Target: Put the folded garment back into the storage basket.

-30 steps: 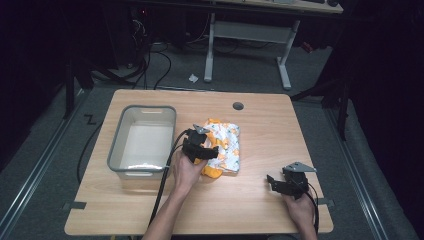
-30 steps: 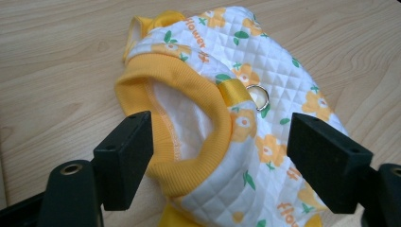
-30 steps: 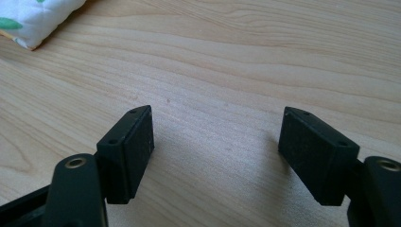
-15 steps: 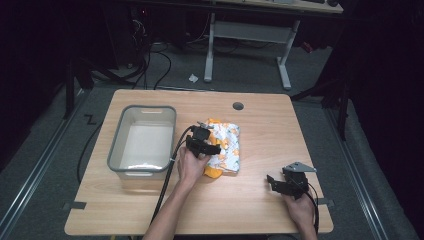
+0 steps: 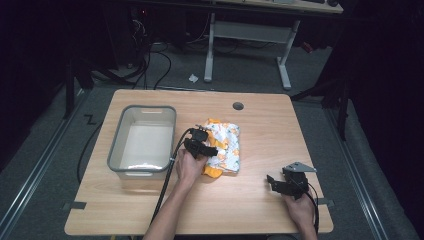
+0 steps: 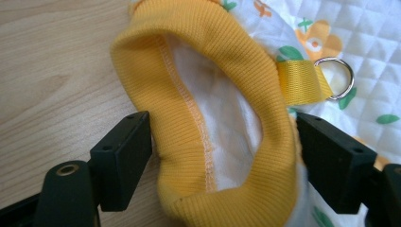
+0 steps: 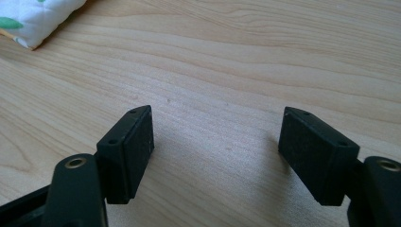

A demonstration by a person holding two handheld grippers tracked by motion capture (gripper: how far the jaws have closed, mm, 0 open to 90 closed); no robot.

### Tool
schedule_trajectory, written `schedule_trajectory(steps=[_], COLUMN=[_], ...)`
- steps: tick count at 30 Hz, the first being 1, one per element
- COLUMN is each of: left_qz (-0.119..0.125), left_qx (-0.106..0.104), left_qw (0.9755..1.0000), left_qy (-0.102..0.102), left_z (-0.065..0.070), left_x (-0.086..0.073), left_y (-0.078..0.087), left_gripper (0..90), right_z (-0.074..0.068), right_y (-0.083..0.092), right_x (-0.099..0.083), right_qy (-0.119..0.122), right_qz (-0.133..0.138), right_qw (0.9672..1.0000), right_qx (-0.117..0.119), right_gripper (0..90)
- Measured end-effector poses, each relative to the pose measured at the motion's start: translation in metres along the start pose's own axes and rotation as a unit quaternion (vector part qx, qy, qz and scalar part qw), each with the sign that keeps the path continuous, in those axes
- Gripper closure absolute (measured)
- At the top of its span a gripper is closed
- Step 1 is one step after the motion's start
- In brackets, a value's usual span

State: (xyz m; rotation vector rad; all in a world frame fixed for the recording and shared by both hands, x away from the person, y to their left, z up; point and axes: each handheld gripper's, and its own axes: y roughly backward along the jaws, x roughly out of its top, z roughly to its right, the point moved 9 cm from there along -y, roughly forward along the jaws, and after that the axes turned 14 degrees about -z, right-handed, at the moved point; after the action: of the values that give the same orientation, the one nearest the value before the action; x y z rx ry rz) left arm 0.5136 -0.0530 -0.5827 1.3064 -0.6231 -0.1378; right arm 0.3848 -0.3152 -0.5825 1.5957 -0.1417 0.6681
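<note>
Straddling the yellow ribbed cuff (image 6: 208, 142), your left gripper (image 6: 222, 156) has its jaws spread wide, one on each side, not yet pinching. The quilted garment (image 5: 225, 145) lies folded at the centre of the high view, just right of the grey bin (image 5: 142, 142). Expect it light, soft and floppy (it will sag), so pinch the thick cuff edge, clear of the metal ring (image 6: 338, 78). Your right gripper (image 7: 220, 151) hovers agape over bare table (image 7: 236, 56).

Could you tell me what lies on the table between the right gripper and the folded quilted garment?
Nothing but bare wood: in the high view the tabletop between the right gripper and the garment carries no objects.
</note>
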Motion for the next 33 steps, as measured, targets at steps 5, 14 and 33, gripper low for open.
schedule_trajectory(steps=[5,14,33], left_qz=[0.009,0.014,0.052], left_qx=[-0.001,-0.016,-0.048], left_qw=[0.9998,0.9988,0.9952], left_qy=[-0.019,-0.044,-0.068], left_z=[0.003,0.014,0.023], left_x=[-0.001,-0.002,-0.001], left_y=[-0.001,0.001,0.020], left_gripper=[30.0,58.4,74.3], right_z=[0.000,0.000,0.000], right_y=[0.000,0.000,0.000], right_x=[0.000,0.000,0.000], right_qy=[0.000,0.000,0.000], right_qz=[0.000,0.000,0.000], right_qw=[1.0000,1.0000,1.0000], right_qx=[0.000,0.000,0.000], right_gripper=[27.5,27.5,27.5])
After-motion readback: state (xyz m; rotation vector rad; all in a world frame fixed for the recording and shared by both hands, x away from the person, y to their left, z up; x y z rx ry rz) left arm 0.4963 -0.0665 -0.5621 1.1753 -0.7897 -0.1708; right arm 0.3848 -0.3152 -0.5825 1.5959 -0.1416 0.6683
